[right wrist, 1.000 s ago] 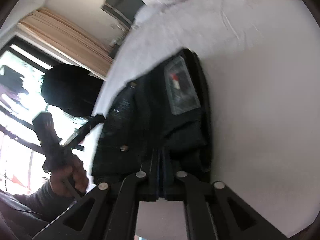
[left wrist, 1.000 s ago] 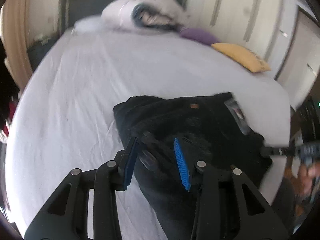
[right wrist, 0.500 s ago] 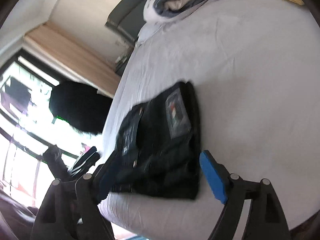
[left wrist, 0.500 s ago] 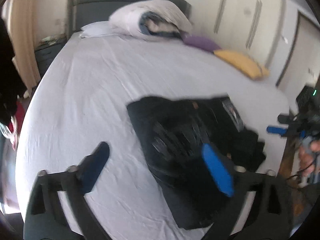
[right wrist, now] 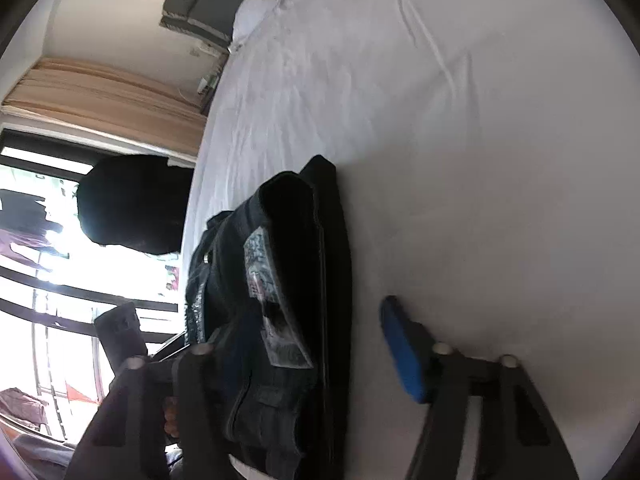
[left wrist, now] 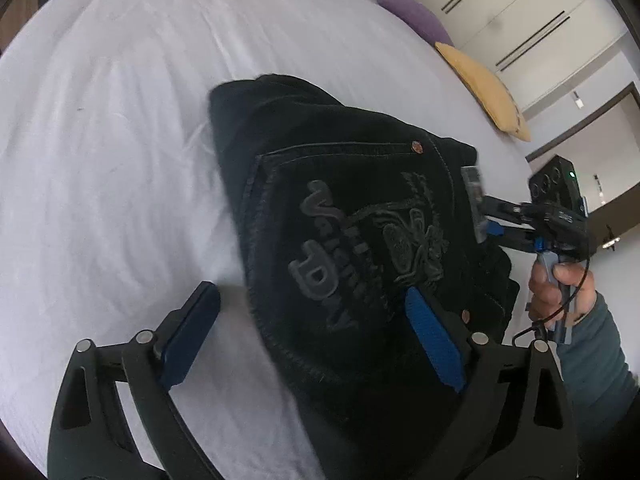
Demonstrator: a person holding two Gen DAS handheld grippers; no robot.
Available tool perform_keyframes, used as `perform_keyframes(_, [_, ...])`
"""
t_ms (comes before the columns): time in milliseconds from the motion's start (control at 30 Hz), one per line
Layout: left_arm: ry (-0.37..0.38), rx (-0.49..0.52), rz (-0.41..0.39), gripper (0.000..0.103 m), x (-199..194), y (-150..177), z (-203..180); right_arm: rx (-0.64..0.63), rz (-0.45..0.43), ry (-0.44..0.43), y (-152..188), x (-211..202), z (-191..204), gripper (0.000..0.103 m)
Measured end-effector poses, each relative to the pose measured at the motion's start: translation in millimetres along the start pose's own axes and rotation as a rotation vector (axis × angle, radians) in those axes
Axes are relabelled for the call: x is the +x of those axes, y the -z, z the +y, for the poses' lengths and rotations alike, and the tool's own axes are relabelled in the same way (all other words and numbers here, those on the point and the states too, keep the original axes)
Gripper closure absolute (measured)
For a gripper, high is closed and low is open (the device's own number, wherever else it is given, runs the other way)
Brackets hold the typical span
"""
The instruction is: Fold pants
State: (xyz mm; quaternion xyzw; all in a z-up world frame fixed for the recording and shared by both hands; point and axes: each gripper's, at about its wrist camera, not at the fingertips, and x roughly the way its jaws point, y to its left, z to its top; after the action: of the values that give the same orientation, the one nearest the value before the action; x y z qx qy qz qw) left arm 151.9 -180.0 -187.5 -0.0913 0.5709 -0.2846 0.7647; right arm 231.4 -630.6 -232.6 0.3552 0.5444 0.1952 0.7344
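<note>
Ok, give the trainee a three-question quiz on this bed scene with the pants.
1. True or false: the black pants lie folded on the white bed sheet.
2. Which cushion lies nearer the pants: A purple, B yellow?
3. Fill in: the back pocket bears raised ____.

Key: 1 true; 2 B; 3 lettering.

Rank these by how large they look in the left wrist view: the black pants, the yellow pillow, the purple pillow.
1. black pants, by far the largest, though nearest the camera.
2. yellow pillow.
3. purple pillow, partly cut off, so this last placing is unsure.
</note>
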Motion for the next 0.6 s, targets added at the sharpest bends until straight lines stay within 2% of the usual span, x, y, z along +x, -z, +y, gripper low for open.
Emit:
perform_keyframes(67, [0.036, -0.008, 0.009, 0.029, 2.4, -5.2, 1.1, -0.02, 0.027, 0.007, -3.3, 8.5, 6.1, 0.061])
perform_keyframes(133, [0.071, -0.055, 0.022, 0.044, 3.2, -9.5, 6.0, -0.036, 0.036, 0.028, -4.4, 15.8, 12.4, 0.064])
perform_keyframes(200, [0.072, -0.076, 0.018, 0.054, 4.6, -13.2, 8.3, -0.052, 0.029, 0.051, -3.3, 17.5, 17.7, 0.068])
perform_keyframes(300, [0.044, -0.037, -0.004, 0.067, 3.5, -12.2, -1.3, -0.102, -0.003, 0.091, 4.4, 11.0, 30.9, 0.077])
perform_keyframes(433, [0.06, -0.059, -0.027, 0.075, -4.4, -21.5, -1.0, -0.162, -0.051, 0.139, 9.9, -0.4, 53.0, 0.083])
perform_keyframes(600, [0.068, -0.056, -0.079, 0.077, -29.8, -29.8, -3.0, -0.241, -0.099, 0.148, 9.2, -9.7, 94.1, 0.085])
